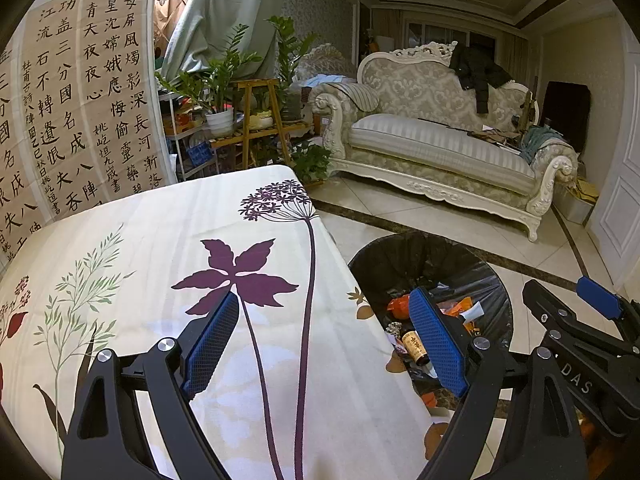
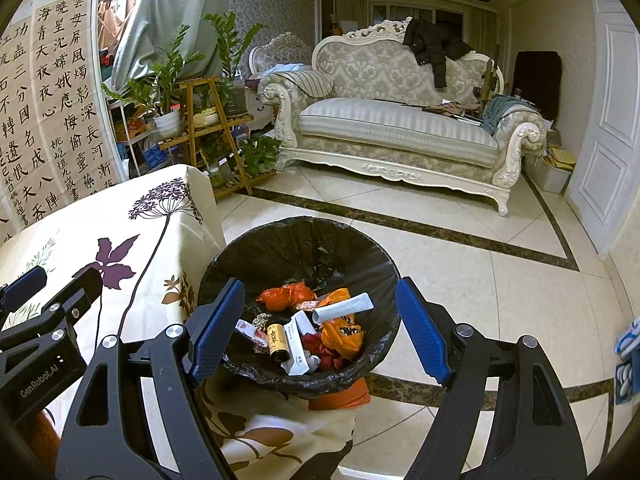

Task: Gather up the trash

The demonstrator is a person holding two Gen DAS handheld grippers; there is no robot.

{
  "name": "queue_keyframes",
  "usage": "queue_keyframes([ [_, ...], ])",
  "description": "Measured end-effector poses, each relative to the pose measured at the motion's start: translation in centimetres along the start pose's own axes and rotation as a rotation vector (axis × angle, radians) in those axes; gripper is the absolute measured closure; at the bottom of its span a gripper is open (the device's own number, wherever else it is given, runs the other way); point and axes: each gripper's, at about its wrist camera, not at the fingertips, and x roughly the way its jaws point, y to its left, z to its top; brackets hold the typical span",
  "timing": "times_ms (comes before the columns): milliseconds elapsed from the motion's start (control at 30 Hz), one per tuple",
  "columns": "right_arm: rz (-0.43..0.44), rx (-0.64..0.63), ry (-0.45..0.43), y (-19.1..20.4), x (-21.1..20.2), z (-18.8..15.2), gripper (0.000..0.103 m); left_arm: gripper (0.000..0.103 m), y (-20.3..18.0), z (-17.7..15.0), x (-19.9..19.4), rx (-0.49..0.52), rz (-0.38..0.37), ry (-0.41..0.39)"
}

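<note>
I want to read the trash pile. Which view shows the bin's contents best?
The right wrist view: it looks down into the trash bin between the open right gripper, showing the whole pile of wrappers. In the left wrist view, a finger of the left gripper covers part of the pile.

A cream, carved-frame sofa [image 2: 396,128] stands on the pale tiled floor [image 2: 480,272]. A black jacket [image 2: 434,50] drapes over its back. Potted green plants [image 2: 168,76] sit on a wooden stand [image 2: 204,120] beside a calligraphy scroll [image 1: 80,92].

A round bin lined with a black bag [image 2: 304,248] stands on the tiled floor just beside the table's draped corner. Inside lie crumpled orange wrappers [image 2: 285,295], a white tube [image 2: 343,307], white packets [image 2: 298,354] and a small brown bottle [image 2: 276,341] with a yellow label
</note>
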Motion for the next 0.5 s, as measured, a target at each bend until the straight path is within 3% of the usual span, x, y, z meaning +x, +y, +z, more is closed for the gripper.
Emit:
queue_keyframes([
  [500,0.0,-0.001,0.0,0.03,-0.09,0.02,0.027,0.019,-0.8,-0.26,-0.54,-0.003,0.004,0.009],
])
